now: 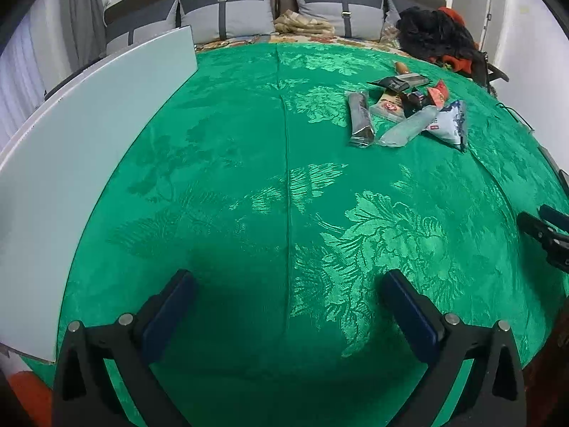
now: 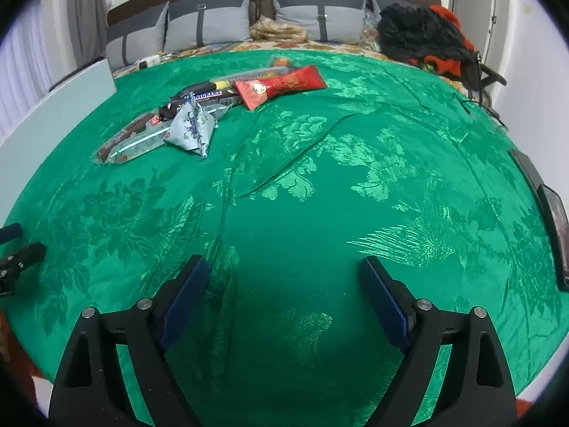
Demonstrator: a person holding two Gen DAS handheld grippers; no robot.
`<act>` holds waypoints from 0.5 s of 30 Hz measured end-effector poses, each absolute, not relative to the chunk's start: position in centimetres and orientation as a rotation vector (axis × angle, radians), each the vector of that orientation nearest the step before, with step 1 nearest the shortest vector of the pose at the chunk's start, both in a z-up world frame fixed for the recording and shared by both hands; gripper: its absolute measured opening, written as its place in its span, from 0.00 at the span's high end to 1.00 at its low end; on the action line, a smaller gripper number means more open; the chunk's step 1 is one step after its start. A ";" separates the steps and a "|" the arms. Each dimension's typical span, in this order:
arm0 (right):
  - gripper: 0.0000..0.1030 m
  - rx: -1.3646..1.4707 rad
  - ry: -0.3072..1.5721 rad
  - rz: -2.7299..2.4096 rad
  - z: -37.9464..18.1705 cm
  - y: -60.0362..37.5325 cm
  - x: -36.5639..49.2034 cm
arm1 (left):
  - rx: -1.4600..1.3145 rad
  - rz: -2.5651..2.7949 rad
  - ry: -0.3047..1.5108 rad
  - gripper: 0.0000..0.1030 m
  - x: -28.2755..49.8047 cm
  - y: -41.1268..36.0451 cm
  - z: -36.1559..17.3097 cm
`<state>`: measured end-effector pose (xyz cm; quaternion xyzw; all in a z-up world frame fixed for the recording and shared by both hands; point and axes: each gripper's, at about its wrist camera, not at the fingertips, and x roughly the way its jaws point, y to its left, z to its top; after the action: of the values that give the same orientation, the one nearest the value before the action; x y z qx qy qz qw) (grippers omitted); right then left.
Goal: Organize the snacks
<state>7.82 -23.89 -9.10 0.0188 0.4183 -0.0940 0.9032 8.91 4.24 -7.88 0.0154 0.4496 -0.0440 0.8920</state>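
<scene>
A heap of wrapped snacks [image 1: 405,110] lies on the green patterned cloth [image 1: 249,178], far right in the left wrist view. In the right wrist view the same heap sits far left: a red packet [image 2: 281,85], a dark Snickers bar [image 2: 209,95], a blue-and-white pouch [image 2: 192,128] and a clear-wrapped bar [image 2: 131,138]. My left gripper [image 1: 290,279] hangs open over bare cloth, well short of the heap. My right gripper [image 2: 284,267] is open too, with only cloth between its blue pads. Each gripper shows at the edge of the other's view.
A pale flat board [image 1: 81,135] lies along the cloth's left side. A dark flat device [image 2: 553,227] rests at the right edge. Behind the cloth stand grey cushions [image 2: 209,21] and a black and orange clothing pile [image 2: 426,32]. A black cable [image 2: 476,103] trails at far right.
</scene>
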 end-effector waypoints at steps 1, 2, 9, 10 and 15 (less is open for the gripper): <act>0.13 0.047 0.871 -0.196 -9.0 -24.0 7.9 | 0.035 -0.098 0.929 0.00 8.7 4.4 -7.9; 0.13 0.058 0.882 -0.198 -8.9 -24.1 8.1 | 0.037 -0.103 0.930 0.00 8.8 4.4 -7.9; 0.08 0.154 0.948 -0.388 -8.6 -31.8 14.7 | 0.055 -0.131 0.914 0.00 7.9 4.7 -7.9; 0.08 0.150 0.954 -0.385 -8.5 -32.6 15.9 | 0.055 -0.132 0.912 0.00 7.8 4.7 -7.9; 0.07 0.111 0.947 -0.310 -8.5 -34.5 19.5 | 0.051 -0.127 0.901 0.00 7.8 4.7 -7.9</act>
<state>19.52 -34.53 -8.54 0.0531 0.4539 -0.1488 0.8769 7.78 4.70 -7.88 0.0245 0.4350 -0.0614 0.8980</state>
